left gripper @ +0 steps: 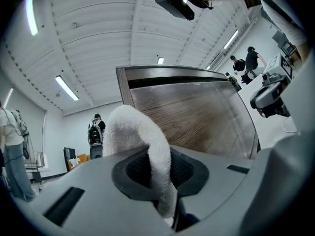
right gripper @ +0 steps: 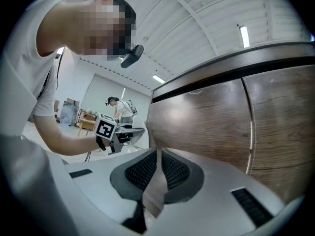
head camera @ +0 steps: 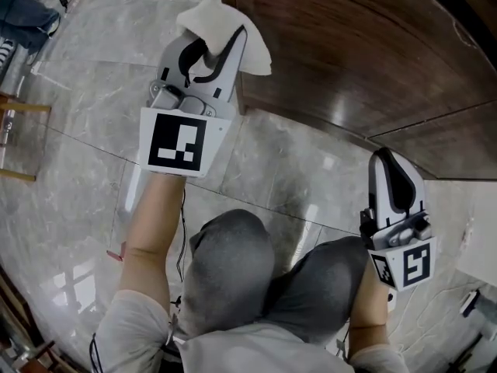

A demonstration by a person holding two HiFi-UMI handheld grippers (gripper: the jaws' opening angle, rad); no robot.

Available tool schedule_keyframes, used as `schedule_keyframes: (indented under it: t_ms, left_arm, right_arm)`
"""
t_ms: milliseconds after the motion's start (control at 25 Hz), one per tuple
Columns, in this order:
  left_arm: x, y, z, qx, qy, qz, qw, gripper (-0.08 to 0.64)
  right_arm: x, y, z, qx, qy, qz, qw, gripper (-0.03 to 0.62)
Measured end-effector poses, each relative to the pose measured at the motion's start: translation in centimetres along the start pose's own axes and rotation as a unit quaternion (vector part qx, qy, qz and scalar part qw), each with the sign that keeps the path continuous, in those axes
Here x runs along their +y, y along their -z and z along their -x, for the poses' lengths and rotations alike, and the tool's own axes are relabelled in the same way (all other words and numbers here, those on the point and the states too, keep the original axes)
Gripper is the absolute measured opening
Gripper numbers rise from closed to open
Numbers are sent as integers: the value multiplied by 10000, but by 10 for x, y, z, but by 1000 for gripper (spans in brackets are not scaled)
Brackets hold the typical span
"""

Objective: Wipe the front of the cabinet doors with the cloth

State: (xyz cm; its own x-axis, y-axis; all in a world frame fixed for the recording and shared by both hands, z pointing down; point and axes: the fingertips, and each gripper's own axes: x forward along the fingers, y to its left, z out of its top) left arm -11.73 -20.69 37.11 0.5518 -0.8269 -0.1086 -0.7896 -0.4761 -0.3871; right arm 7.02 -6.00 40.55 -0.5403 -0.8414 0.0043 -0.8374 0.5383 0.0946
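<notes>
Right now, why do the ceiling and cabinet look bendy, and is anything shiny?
Left gripper view: the wide lens bows the ceiling ribs and the cabinet door's top edge. Right gripper view: the same bending curves the seam between doors. Head view: the glossy floor shows bright reflections, and the cabinet door has a pale sheen.

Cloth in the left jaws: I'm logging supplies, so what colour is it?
White. The fluffy cloth shows best in the left gripper view.
</notes>
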Motion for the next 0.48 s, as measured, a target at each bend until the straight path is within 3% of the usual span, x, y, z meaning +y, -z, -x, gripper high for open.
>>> schedule_keyframes:
  t_ms: [480]
  left_arm:
    - [-48, -22, -18, -72, 332, -328, 9989, 60]
  right_arm:
    - [-4, 3, 7, -147, -132, -193, 9996, 52]
